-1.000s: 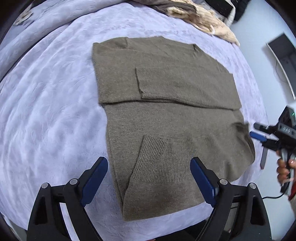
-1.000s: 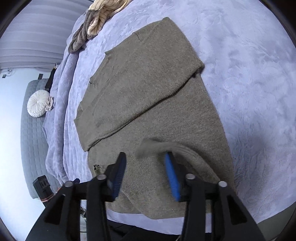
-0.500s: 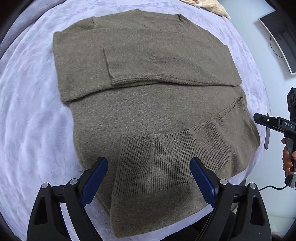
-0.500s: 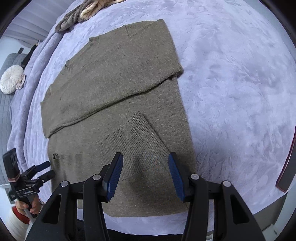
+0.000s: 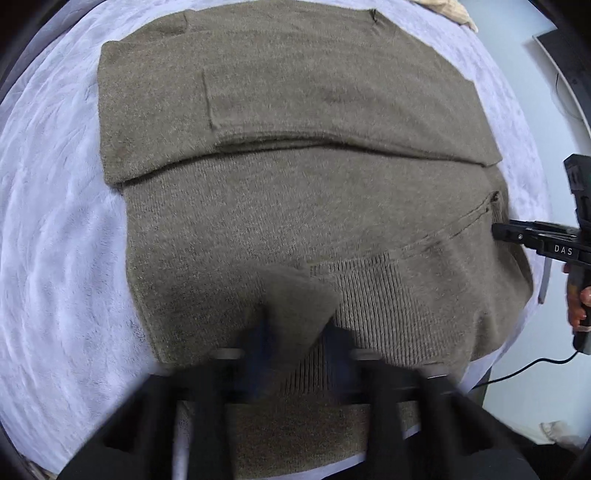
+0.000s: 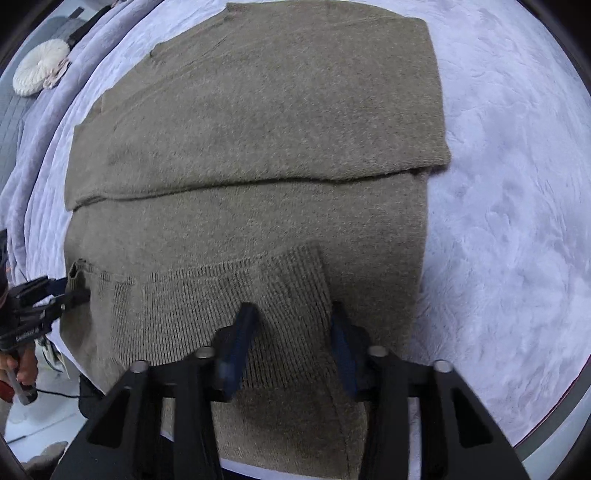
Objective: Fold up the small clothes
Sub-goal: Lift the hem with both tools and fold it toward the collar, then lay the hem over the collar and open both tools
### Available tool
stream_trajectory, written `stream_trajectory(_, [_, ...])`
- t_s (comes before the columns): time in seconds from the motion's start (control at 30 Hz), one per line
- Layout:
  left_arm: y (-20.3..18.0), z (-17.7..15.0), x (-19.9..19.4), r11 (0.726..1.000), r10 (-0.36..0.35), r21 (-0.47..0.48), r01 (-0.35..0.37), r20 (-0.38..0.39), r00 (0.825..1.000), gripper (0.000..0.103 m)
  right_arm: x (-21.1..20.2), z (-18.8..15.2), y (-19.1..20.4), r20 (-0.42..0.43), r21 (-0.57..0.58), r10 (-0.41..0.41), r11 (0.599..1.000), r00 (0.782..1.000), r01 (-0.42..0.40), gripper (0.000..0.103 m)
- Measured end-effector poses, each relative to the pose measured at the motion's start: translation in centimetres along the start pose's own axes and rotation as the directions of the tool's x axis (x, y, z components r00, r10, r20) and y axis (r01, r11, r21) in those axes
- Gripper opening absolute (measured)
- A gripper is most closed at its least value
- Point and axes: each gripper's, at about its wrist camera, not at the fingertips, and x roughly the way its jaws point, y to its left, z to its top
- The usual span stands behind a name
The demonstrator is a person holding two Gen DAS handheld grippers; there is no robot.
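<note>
An olive-brown knit sweater [image 5: 295, 184] lies flat on the bed, both sleeves folded across its chest and its ribbed hem [image 5: 388, 295] turned up. My left gripper [image 5: 295, 332], blurred, is closing, with a raised bunch of the hem's corner pinched between its blue pads. In the right wrist view the sweater [image 6: 258, 147] fills the middle. There my right gripper [image 6: 291, 325] is closing on the ribbed hem [image 6: 207, 295], which stands up between its fingers. Each gripper shows at the other view's edge: the right gripper [image 5: 496, 229] and the left gripper [image 6: 79, 291], both at the hem's ends.
A lavender plush bedcover [image 5: 55, 221] lies under the sweater, and the bed's edge runs just below the hem. A round white cushion [image 6: 37, 74] sits far left. Beige clothing [image 5: 450, 11] lies at the far side. A hand [image 5: 578, 306] and a cable are at the right.
Both grippers have come down closer to the sweater, and their jaws have narrowed from wide apart onto the ribbed hem. The hem's corner now bunches up between the left pads.
</note>
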Motion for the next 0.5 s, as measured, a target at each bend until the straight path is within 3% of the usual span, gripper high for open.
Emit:
stream_trajectory(0.1, [-0.3, -0.6, -1.4, 1.0, -0.014, -0.022, 0.015, 0.058, 0.998, 0.01, -1.2, -0.8, 0.9, 0.026, -0.047, -0.031, 0.998, 0.999, 0.032, 0.007])
stream_trajectory(0.27, [-0.5, -1.0, -6.4, 0.997, -0.053, -0.044, 0.062, 0.184, 0.982, 0.01, -5.8, -1.9, 1.2, 0.138, -0.039, -0.037, 0.998, 0.99, 0.043, 0.007])
stream_trajectory(0.5, [-1.1, 1.5, -13.5, 0.997, -0.068, -0.008, 0.076, 0.345, 0.936, 0.01, -13.1, -0.2, 3.1, 0.337, -0.097, -0.093, 0.986, 0.937, 0.133, 0.007])
